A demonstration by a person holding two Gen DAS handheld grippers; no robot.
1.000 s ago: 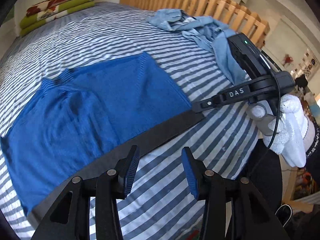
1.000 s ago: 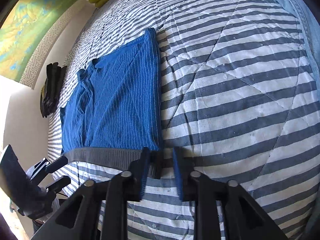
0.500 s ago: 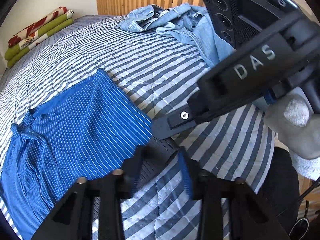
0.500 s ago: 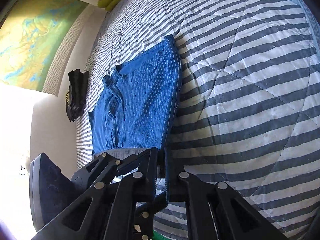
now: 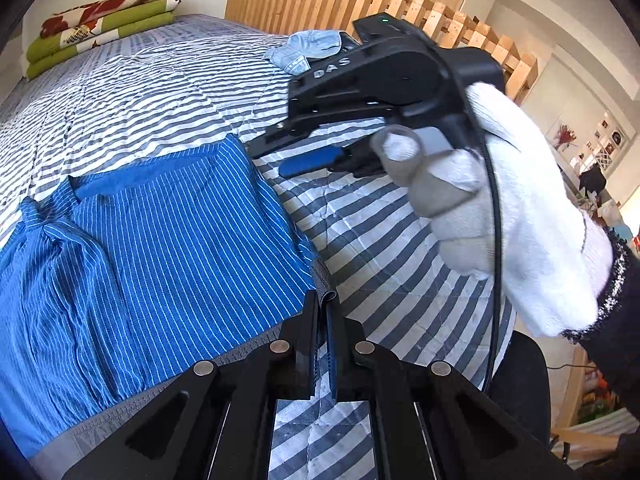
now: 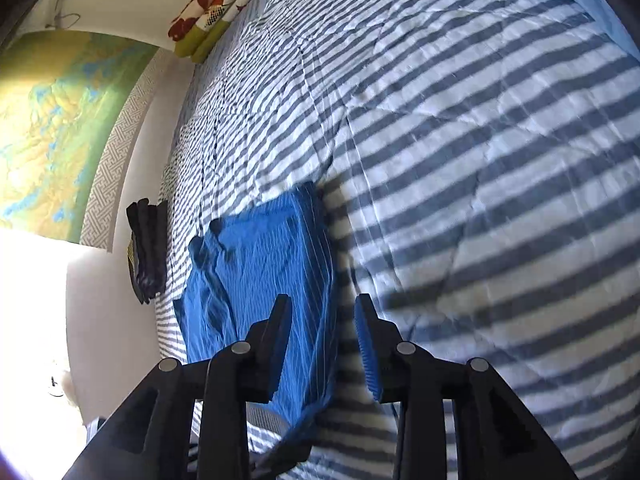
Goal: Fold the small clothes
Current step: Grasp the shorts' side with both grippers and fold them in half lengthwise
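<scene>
Blue striped shirt (image 5: pixel 160 260) lies flat on the striped bed (image 5: pixel 400 248), lower left of the left wrist frame. My left gripper (image 5: pixel 322 332) is clenched on its grey hem corner (image 5: pixel 323 280). My right gripper (image 6: pixel 322 344) is opening above the shirt's edge, nothing between its jaws.

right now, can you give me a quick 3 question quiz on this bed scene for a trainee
1. True or false: the left gripper is shut on the grey hem of the blue striped top.
2. What lies crumpled near the wooden headboard? A) a denim garment B) a red towel C) a pair of shoes
3. Fill in: the right gripper has ____ between its pads.

Key
1. true
2. A, the denim garment
3. nothing; its jaws are opening above the top
</scene>
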